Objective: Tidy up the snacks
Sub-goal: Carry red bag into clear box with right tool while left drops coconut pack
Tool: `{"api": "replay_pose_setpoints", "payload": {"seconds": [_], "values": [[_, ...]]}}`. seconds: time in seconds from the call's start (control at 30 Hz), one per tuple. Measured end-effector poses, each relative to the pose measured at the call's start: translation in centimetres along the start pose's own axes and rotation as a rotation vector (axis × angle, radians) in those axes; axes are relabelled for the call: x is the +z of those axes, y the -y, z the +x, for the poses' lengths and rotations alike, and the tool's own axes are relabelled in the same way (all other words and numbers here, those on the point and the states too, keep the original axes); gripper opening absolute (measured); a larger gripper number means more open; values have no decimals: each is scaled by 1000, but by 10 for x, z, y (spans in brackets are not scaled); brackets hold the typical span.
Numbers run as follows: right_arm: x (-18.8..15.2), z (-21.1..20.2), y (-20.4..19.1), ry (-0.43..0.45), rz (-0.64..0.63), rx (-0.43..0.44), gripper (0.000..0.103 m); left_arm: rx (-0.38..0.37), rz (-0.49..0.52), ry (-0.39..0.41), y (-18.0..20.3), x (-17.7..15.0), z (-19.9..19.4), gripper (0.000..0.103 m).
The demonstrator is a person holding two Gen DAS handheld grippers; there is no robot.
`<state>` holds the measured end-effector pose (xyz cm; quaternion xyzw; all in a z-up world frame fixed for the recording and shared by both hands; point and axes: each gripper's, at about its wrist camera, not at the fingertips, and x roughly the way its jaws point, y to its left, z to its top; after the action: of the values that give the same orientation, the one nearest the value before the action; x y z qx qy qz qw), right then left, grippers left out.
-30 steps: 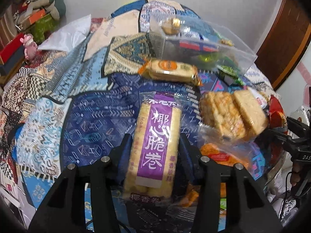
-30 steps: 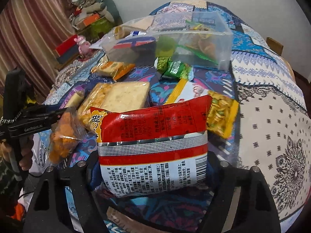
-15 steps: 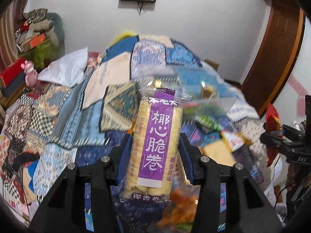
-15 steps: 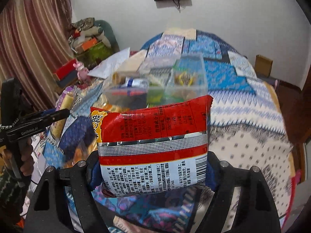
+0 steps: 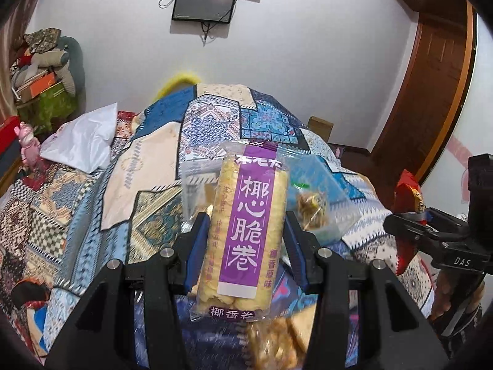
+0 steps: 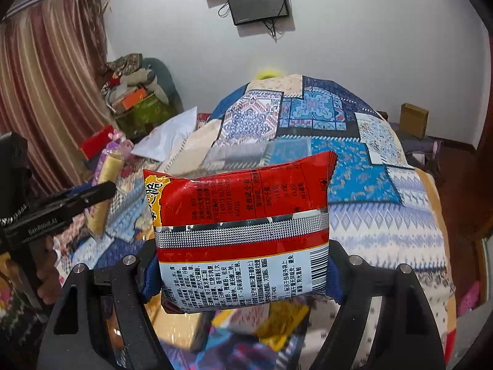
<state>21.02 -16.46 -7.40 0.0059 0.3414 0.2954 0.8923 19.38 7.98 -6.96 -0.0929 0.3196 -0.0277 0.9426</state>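
Observation:
My left gripper (image 5: 245, 246) is shut on a long pack of yellow rolls with a purple label (image 5: 246, 234), held upright above the bed. My right gripper (image 6: 242, 265) is shut on a puffy red and silver snack bag (image 6: 243, 231), its blue pads pressing both sides. A clear plastic box (image 5: 311, 197) with a few snacks inside sits behind the purple pack; in the right wrist view the clear plastic box (image 6: 277, 152) shows just above the red bag. Each gripper also appears in the other's view: the right gripper (image 5: 431, 234) at right, the left gripper (image 6: 77, 197) at left.
A patchwork quilt (image 5: 92, 209) covers the bed. Loose snack packs (image 6: 262, 323) lie blurred below both grippers. A white pillow (image 5: 80, 141) and piled clutter (image 5: 43, 86) stand at the left, a curtain (image 6: 46, 92) beyond, a wooden door (image 5: 431, 92) at right, a cardboard box (image 6: 414, 120) on the floor.
Both grippers have risen off the bed with their packs and tilted upward, so the wall and screen now show. The loose snacks have dropped to the bottom of both views.

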Motion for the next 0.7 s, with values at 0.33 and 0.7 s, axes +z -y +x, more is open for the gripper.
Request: {"api": "replay_pose_setpoints", "payload": {"seconds": [0.33, 0.7], "values": [[34, 46, 3, -1, 22, 11, 78, 27, 16, -38, 3, 20, 55, 48], [43, 105, 0, -89, 24, 17, 78, 69, 8, -92, -7, 26, 106, 48]]}}
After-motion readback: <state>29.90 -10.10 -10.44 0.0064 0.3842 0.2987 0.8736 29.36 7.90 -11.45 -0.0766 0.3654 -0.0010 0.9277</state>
